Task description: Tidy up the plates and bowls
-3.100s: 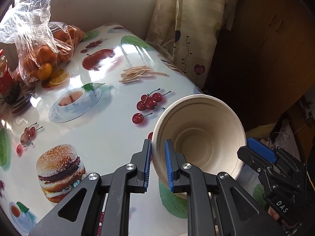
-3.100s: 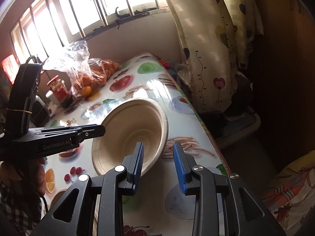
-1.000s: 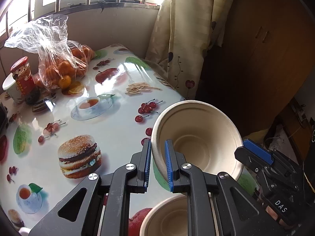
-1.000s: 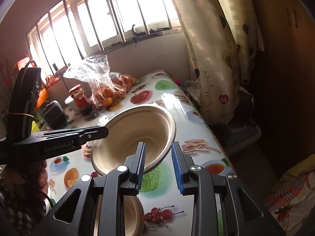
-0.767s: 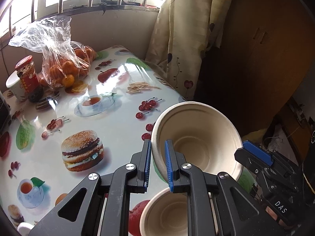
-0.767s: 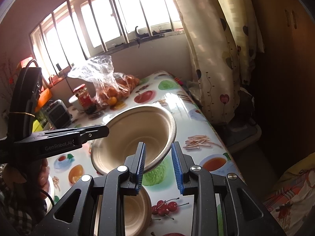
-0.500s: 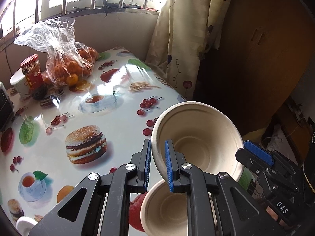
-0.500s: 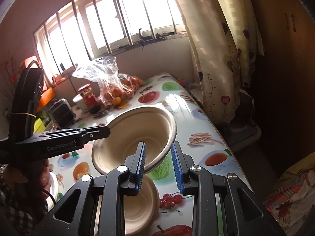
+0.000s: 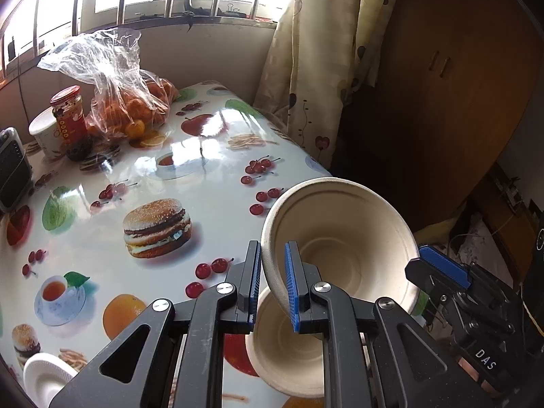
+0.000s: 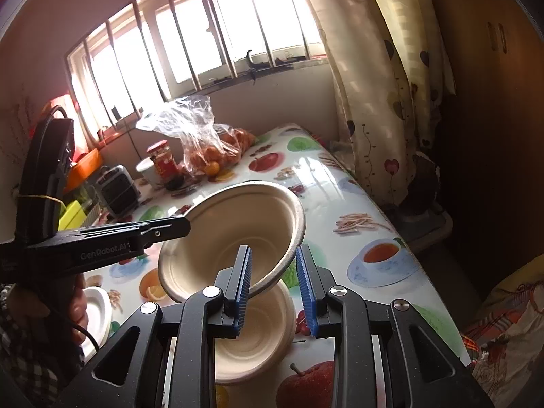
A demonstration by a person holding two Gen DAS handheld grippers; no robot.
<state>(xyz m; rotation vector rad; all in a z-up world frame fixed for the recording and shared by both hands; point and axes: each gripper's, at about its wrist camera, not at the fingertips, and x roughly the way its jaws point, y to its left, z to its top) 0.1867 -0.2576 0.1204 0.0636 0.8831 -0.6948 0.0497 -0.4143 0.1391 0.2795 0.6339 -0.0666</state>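
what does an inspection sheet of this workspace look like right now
surface: table under a glossy food-print cloth, glare near the window
job's things: held bowl tilted in the air over a second bowl on the table; small white dish at the near left edge
clutter: bag of oranges, red-lidded jar, white cup, dark appliance
grippers: left gripper shut on the held bowl's rim; right gripper pinching the opposite rim
cables: dark cord below the hand holding the left gripper
surroundings: barred window, patterned curtain, wooden cupboard
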